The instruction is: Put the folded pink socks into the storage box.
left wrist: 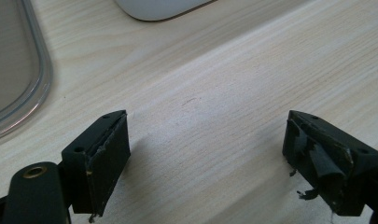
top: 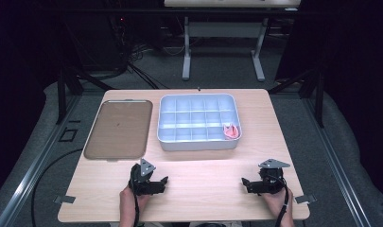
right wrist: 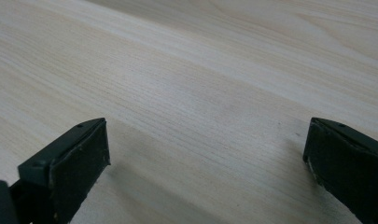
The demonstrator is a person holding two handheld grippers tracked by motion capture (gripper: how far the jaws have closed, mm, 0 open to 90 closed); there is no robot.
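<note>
Pale wood-grain table; white plastic compartment box at centre, a pink item in its near-right cell; flat brown rounded tray just left. Left gripper and right gripper rest on the near edge, well apart, jaws wide, holding nothing.

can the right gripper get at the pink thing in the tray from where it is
Probably yes. The right gripper rests open on the table, and the pink thing lies uncovered in the near right compartment of the divided tray, with bare table between them.
</note>
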